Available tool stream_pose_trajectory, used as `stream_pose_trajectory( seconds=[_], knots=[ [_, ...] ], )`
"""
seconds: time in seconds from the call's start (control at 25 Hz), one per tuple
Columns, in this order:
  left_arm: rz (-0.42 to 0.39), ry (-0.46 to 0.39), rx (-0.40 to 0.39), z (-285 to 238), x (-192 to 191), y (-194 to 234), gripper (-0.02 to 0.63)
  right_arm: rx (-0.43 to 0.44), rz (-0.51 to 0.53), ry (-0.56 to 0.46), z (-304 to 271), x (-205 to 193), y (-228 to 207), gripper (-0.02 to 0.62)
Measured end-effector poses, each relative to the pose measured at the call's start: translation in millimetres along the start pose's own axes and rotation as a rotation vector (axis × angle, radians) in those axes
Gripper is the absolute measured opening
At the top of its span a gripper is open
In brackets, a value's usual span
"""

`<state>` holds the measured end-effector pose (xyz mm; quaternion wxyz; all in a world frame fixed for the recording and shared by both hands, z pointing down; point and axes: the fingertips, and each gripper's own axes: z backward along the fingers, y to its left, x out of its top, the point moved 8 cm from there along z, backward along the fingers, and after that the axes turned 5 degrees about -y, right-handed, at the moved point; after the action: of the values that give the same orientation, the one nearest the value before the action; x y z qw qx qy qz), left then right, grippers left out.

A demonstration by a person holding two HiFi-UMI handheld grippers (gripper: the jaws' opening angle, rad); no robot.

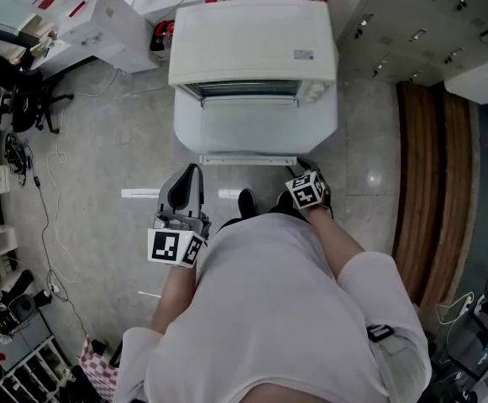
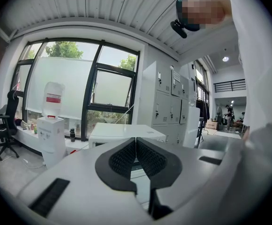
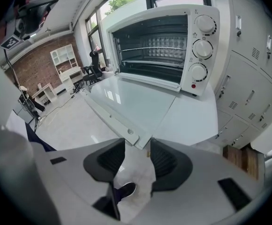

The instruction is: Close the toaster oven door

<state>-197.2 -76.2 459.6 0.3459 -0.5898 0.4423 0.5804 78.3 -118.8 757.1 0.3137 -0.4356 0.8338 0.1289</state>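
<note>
White toaster oven door (image 3: 136, 99) lies open.

L gripper (image 2: 136, 143) jaws together, near level, R gripper (image 3: 138, 149) jaws apart, angled down

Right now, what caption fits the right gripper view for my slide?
Right gripper, jaws apart, poised at the front corner of the open toaster oven door.

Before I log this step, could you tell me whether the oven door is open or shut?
Open: the door lies folded down before the oven, racks exposed.
</note>
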Motion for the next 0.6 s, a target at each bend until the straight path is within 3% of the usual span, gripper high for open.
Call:
stream_pose_trajectory(
  seconds=[0.6],
  knots=[
    [0.018,-0.017,-0.019,5,-1,-13,0.021,-0.012,0.02,-0.041,18,13,0,0.181]
  ],
)
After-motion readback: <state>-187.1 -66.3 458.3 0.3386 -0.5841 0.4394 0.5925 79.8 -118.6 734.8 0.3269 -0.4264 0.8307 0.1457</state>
